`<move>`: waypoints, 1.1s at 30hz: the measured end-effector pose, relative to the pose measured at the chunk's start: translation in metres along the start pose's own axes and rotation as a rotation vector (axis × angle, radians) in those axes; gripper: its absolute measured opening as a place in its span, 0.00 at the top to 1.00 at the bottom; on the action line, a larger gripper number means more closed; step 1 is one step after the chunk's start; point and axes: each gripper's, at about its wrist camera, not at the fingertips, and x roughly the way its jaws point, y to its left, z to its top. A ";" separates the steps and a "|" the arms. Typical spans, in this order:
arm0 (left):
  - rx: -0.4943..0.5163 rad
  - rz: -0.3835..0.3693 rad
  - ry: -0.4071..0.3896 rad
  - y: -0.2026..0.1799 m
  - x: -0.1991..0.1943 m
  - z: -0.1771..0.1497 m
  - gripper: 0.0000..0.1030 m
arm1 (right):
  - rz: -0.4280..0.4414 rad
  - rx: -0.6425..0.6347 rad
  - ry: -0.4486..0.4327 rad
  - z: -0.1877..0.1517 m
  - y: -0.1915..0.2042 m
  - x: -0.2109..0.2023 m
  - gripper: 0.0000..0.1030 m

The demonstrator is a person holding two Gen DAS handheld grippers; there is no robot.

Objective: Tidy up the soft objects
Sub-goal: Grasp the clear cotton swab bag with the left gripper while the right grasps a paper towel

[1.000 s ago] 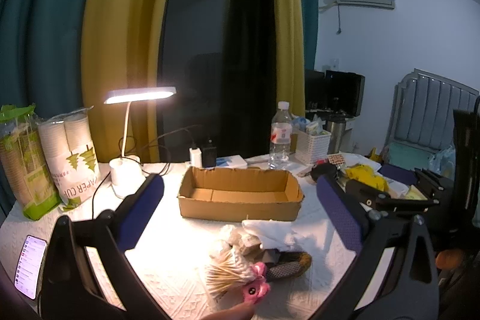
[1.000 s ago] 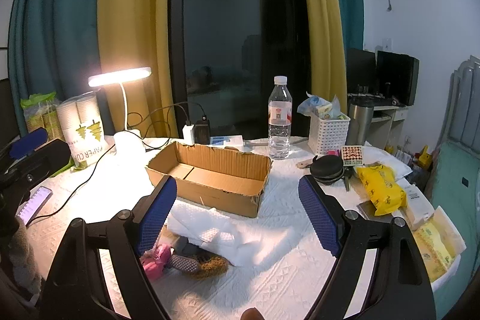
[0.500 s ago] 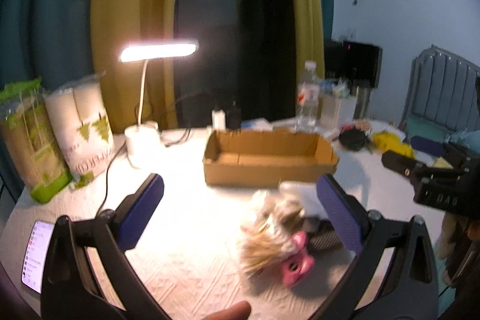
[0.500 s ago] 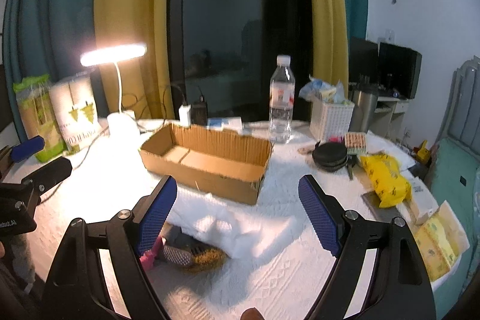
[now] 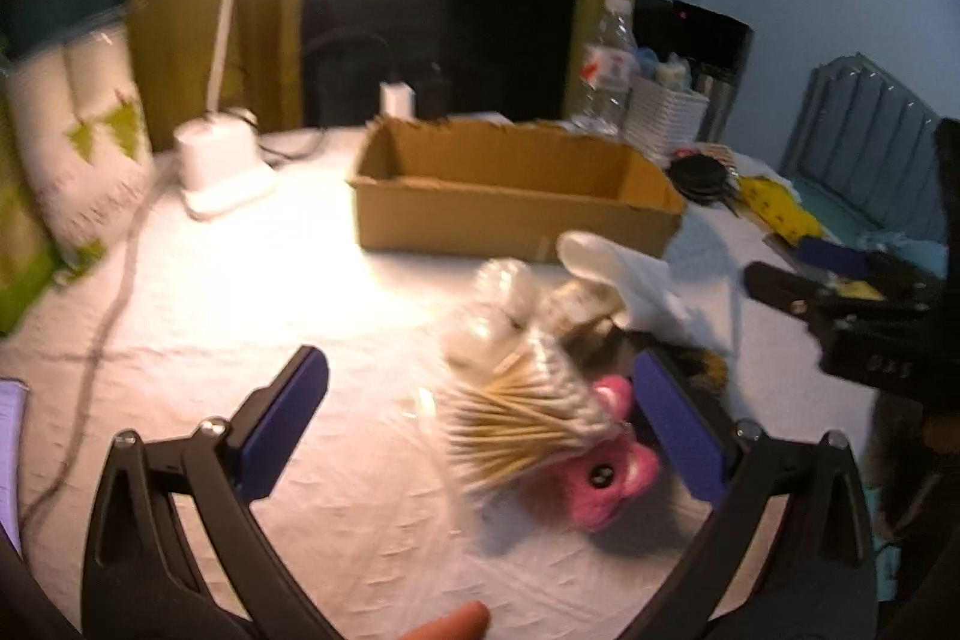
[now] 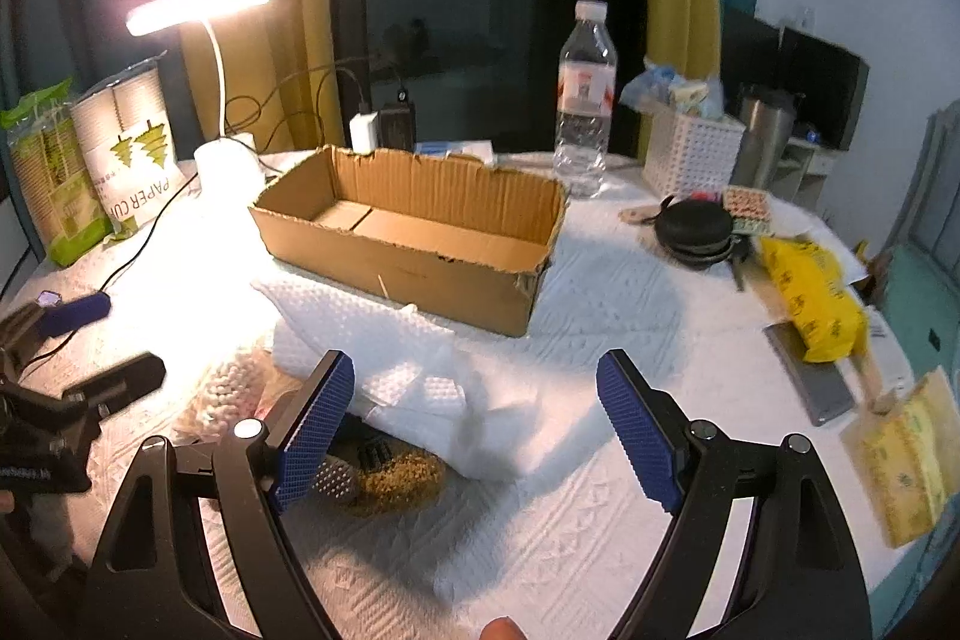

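The left gripper (image 5: 480, 412) stood wide open with nothing between its blue ridged pads, low over the white textured tablecloth (image 5: 198, 316); its right pad sat just beside the pink plush toy (image 5: 606, 484) and the clear bag of wooden cotton swabs (image 5: 528, 412) lying partly over it. The right gripper (image 6: 474, 418) was likewise spread wide and empty, hovering above the folded white dimpled paper towel (image 6: 384, 346), which covered most of a brown bristly thing (image 6: 396, 478) in the same heap. The left view was blurred, so how the pile's lower pieces overlapped could not be told. Behind the heap, close to it, lay the shallow open brown cardboard box (image 6: 414, 238), bare inside, so the sorting looked barely begun. To do the pick well, each gripper would best take one item only: the left should centre its pads either side of the swab bag or the plush, not both, and close gently, since soft goods squash and slip. The towel was loose and would likely drag neighbours; lifting straight up before carrying over the box's ragged rim seemed safest.
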 end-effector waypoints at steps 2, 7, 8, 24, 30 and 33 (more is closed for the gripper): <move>-0.005 -0.017 0.020 -0.003 0.009 0.001 0.00 | 0.024 0.013 0.027 -0.001 -0.003 0.011 0.17; 0.017 0.020 0.121 -0.010 0.042 -0.005 0.00 | 0.084 0.039 0.072 -0.002 -0.006 0.033 0.18; 0.018 0.025 0.150 -0.009 0.048 -0.007 0.00 | 0.100 0.042 0.080 -0.001 -0.007 0.037 0.18; -0.095 -0.159 0.229 0.013 0.062 -0.018 0.18 | 0.297 -0.002 0.099 0.006 0.031 0.060 0.34; -0.090 -0.168 0.202 0.014 0.050 -0.018 0.22 | 0.283 -0.030 0.127 0.003 0.039 0.062 0.91; -0.090 -0.166 0.171 0.016 0.039 -0.016 0.22 | 0.280 -0.028 0.084 0.007 0.037 0.047 0.91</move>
